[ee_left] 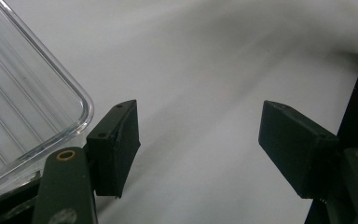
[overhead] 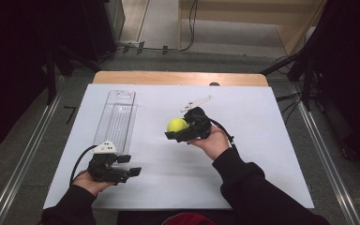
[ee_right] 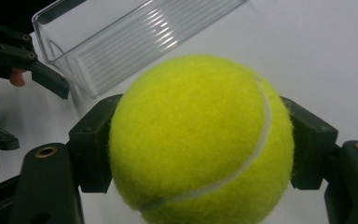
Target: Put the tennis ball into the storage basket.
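While clamped, tennis ball [ee_right: 200, 140] fuzzy yellow-green, white seam.

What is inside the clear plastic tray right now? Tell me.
Nothing: the clear tray shows its bare ribbed floor. The tennis ball is clamped in the right gripper, beside the tray. The tray's near end is partly covered by the left gripper.

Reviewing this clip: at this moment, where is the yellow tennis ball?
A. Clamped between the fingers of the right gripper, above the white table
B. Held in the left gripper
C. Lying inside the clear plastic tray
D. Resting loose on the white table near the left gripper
A: in the right gripper view the tennis ball sits pressed between both fingers of the right gripper, and the clear tray holds nothing.
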Tool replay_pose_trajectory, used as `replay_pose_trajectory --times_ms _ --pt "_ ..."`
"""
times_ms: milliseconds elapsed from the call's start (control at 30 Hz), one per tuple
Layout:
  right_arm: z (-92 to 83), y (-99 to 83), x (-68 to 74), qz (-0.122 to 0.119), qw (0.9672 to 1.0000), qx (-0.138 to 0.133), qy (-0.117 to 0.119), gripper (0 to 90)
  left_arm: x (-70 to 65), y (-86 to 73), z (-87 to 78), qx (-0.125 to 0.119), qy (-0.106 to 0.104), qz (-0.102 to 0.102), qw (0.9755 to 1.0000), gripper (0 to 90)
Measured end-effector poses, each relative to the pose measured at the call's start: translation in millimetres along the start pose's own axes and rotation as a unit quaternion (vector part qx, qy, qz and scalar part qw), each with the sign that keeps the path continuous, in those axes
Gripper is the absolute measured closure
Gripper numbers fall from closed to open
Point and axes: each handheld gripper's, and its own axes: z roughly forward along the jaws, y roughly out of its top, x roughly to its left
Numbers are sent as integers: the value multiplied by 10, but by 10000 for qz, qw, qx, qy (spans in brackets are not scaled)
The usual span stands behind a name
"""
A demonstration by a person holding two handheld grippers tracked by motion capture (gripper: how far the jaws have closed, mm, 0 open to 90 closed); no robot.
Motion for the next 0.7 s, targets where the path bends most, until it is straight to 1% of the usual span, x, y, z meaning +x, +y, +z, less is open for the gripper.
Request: replay_pose_trajectory --times_ms 33,67,100,133,267,300,333,433,700 --pt "1 11 3 23 10000 -2 2 235 0 0 1 -2 1 2 10000 296" --pt "6 18 -3 -9 10000 -11 15 235 -1 0 1 0 0 3 10000 296" --pt "10 29 4 37 10000 -2 12 235 -1 0 1 3 -6 3 10000 296" --pt "13 38 0 11 10000 -20 17 235 -1 0 1 -1 -4 2 10000 296" --pt "30 76 7 64 10000 -43 52 235 0 -1 0 -8 -2 1 10000 296" --pt "37 86 7 33 10000 -42 53 235 0 -2 -1 -8 -2 0 10000 296" --pt "43 98 13 63 9999 -57 65 235 0 -2 -1 -7 1 0 10000 296" --pt "65 130 20 18 10000 -49 82 235 0 -2 -1 -3 1 2 10000 296" --pt "111 218 31 1 9999 -37 103 235 -1 -2 -2 -11 6 -11 10000 296"
